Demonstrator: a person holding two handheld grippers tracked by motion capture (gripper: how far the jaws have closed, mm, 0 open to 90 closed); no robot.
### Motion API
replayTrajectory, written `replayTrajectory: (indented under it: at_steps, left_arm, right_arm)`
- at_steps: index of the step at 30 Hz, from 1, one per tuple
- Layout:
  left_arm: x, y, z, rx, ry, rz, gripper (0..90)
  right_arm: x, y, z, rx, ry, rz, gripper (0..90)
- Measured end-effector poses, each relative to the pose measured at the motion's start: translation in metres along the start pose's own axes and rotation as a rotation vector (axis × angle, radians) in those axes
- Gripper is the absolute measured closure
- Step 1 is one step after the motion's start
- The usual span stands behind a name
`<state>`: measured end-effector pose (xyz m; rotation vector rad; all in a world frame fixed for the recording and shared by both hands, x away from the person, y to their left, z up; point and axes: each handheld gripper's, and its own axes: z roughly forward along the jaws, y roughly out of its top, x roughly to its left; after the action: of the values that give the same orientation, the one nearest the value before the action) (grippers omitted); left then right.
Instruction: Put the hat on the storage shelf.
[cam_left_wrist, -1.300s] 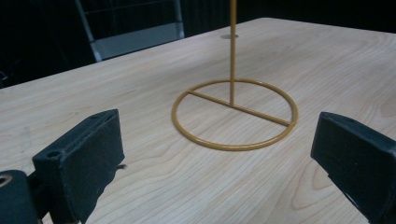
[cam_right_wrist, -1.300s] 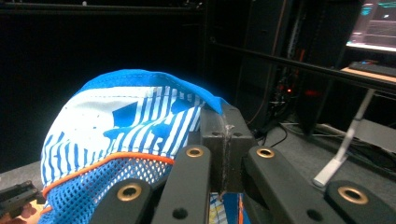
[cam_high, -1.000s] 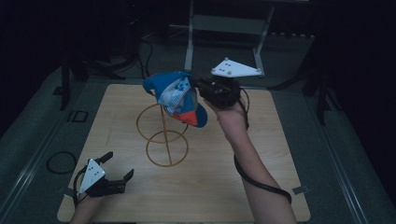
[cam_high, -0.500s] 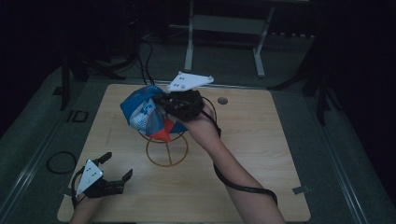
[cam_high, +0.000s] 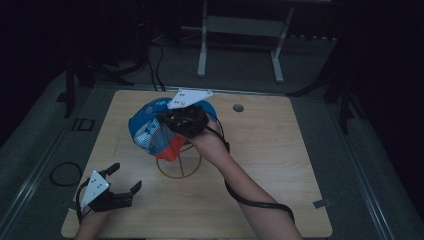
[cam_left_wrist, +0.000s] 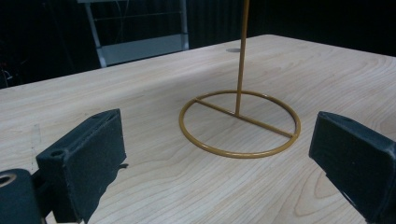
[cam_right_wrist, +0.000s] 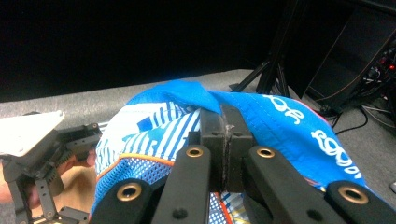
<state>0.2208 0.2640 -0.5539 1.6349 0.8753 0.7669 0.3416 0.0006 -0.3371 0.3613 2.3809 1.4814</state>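
One soft cap (cam_high: 159, 131), light and floppy by the look of it, hangs pinched in the right tool (cam_right_wrist: 226, 122), jaws clamped together on a fold of crown fabric; a seam or the brim would likely hold firmer. Cap sits directly ahead of and under that tool, above the wire stand (cam_high: 179, 162). Left tool (cam_high: 121, 186), jaws apart, rests on the surface (cam_high: 280, 150), well short of the stand.

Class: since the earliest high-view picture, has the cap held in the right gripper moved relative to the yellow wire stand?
Yes. The cap, clamped in the right gripper, has moved left and down in the high view, from right of the stand to over it.
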Motion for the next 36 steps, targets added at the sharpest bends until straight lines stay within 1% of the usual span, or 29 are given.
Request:
replayTrajectory:
  at_steps: [3,5,8,11,14,16,18,20,22,25,26,28,29,34,36]
  left_arm:
    - [0.001,-0.001,0.0,-0.001,-0.006,-0.013,3.9]
    - [0.002,-0.001,0.0,0.004,-0.009,-0.013,3.9]
    - [0.002,-0.001,0.0,0.004,-0.01,-0.016,3.9]
    - [0.002,-0.001,0.0,0.005,-0.012,-0.022,3.9]
    - [0.002,-0.002,0.001,0.005,-0.019,-0.029,3.9]
    - [0.003,-0.002,0.001,0.007,-0.017,-0.027,3.9]
    - [0.003,-0.002,0.001,0.009,-0.018,-0.031,3.9]
    - [0.003,-0.003,0.001,0.006,-0.018,-0.035,3.9]
    - [0.004,-0.003,0.001,0.008,-0.018,-0.038,3.9]
    - [0.003,-0.003,0.002,0.011,-0.021,-0.039,3.9]
    - [0.003,-0.004,0.002,0.011,-0.023,-0.038,3.9]
    - [0.003,-0.004,0.002,0.012,-0.024,-0.037,3.9]
    - [0.003,-0.004,0.002,0.013,-0.024,-0.036,3.9]
    - [0.004,-0.004,0.003,0.014,-0.03,-0.044,3.9]
    - [0.004,-0.005,0.003,0.013,-0.03,-0.046,3.9]
  right_arm:
    - [0.001,-0.002,0.003,0.008,0.001,0.001,89.3]
    - [0.001,-0.004,0.004,0.014,0.001,-0.001,89.4]
    - [0.001,-0.008,0.005,0.024,-0.011,-0.009,89.3]
    - [0.0,-0.012,0.002,0.024,-0.023,-0.013,89.0]
    - [-0.001,-0.017,0.0,0.026,-0.025,-0.01,88.5]
    - [-0.002,-0.02,-0.003,0.025,-0.028,-0.008,88.5]
    - [-0.003,-0.023,-0.006,0.012,-0.029,0.0,88.1]
    - [-0.003,-0.024,-0.011,-0.001,-0.046,0.001,87.6]
    - [-0.005,-0.025,-0.015,-0.002,-0.08,-0.017,85.5]
    - [-0.011,-0.028,-0.018,0.001,-0.076,0.01,84.2]
    - [-0.013,-0.029,-0.018,0.001,-0.071,0.023,82.4]
    - [-0.014,-0.03,-0.019,0.003,-0.074,0.025,78.4]
    - [-0.014,-0.031,-0.019,0.001,-0.077,0.026,78.0]
    - [-0.016,-0.034,-0.02,-0.01,-0.075,0.051,67.4]
    - [-0.019,-0.035,-0.021,-0.019,-0.071,0.063,66.1]
